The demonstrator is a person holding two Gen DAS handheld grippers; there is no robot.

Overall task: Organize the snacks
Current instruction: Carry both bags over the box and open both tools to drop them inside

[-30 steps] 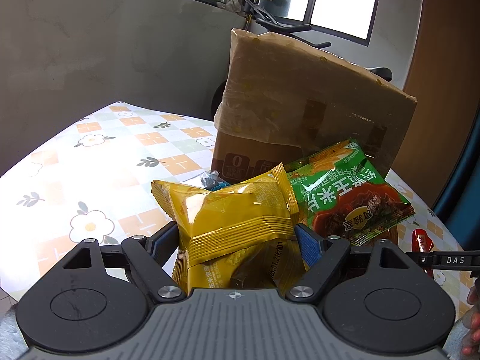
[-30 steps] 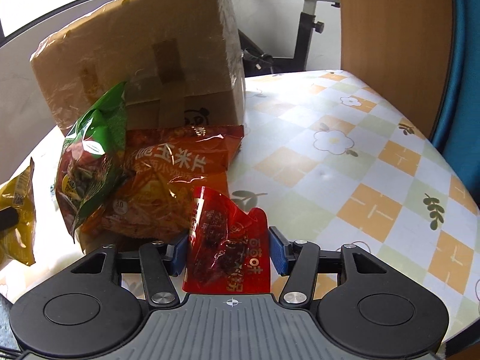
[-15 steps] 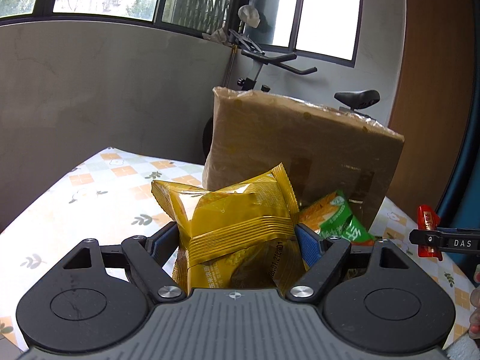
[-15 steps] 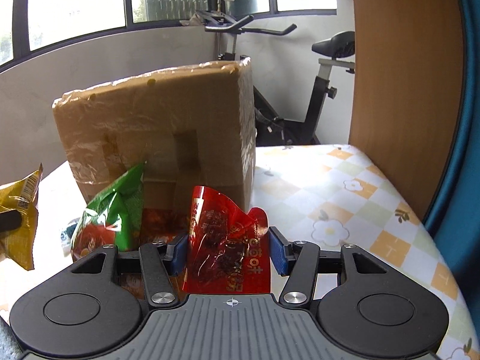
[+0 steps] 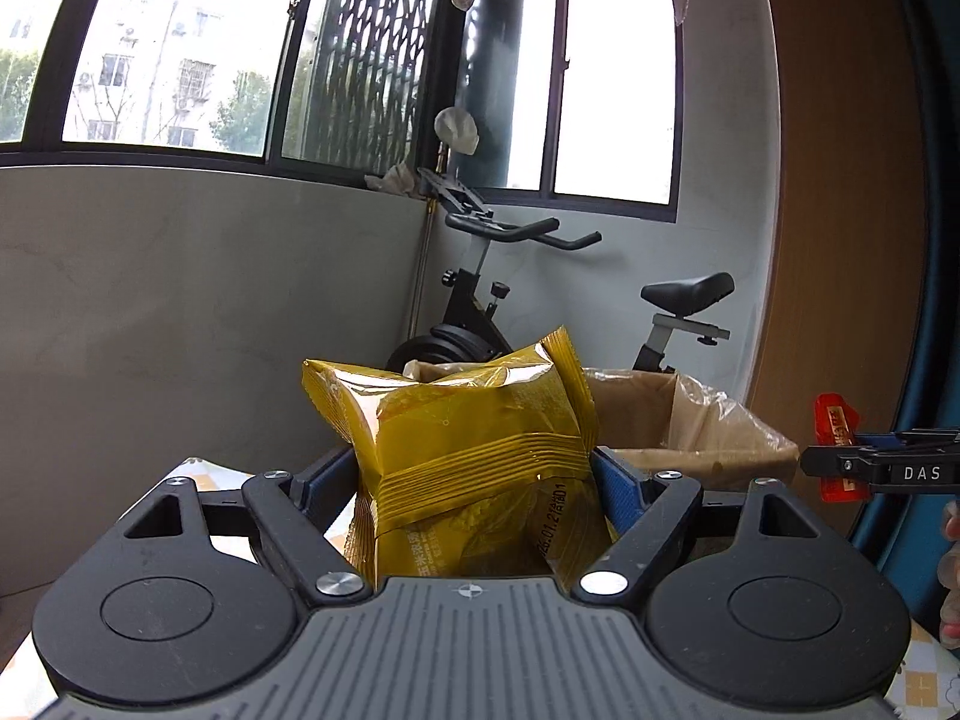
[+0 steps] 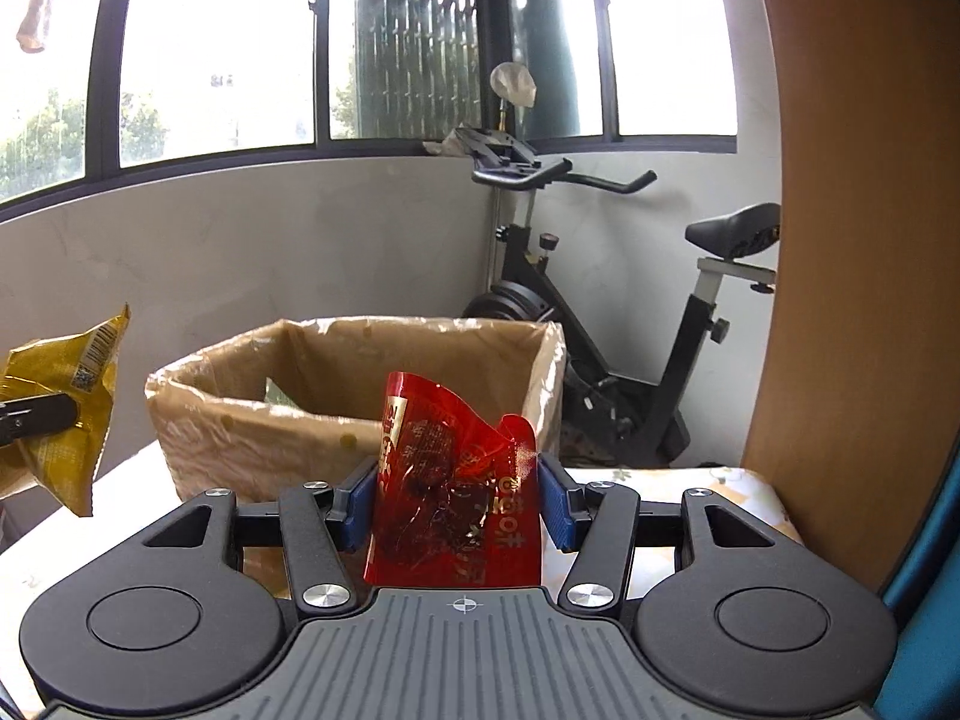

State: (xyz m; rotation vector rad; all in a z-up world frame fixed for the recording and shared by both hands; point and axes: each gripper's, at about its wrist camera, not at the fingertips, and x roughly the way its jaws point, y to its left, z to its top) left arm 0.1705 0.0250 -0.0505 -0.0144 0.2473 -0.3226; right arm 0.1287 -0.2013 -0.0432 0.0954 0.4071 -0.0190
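My left gripper (image 5: 474, 480) is shut on a puffy yellow snack bag (image 5: 468, 438), held up level with the rim of the open cardboard box (image 5: 708, 432) just beyond it. In the right wrist view my right gripper (image 6: 459, 501) is shut on a red snack packet (image 6: 456, 492), raised in front of the same cardboard box (image 6: 252, 414), whose open top shows its inside. The yellow bag (image 6: 66, 408) hangs at that view's left edge. The red packet (image 5: 835, 444) and right gripper's finger show at the left view's right edge.
The box stands on a table with a flower-and-check cloth (image 6: 738, 483). An exercise bike (image 6: 606, 324) stands behind the box by the grey wall. A wooden panel (image 6: 852, 240) rises on the right, with a blue curtain (image 6: 924, 564) beside it. A person's fingers (image 5: 951, 570) show at the right.
Both grippers rose with their packets, from table level beside the box up to its rim. The green and orange snack bags on the table dropped out of view; the box's open top now shows.
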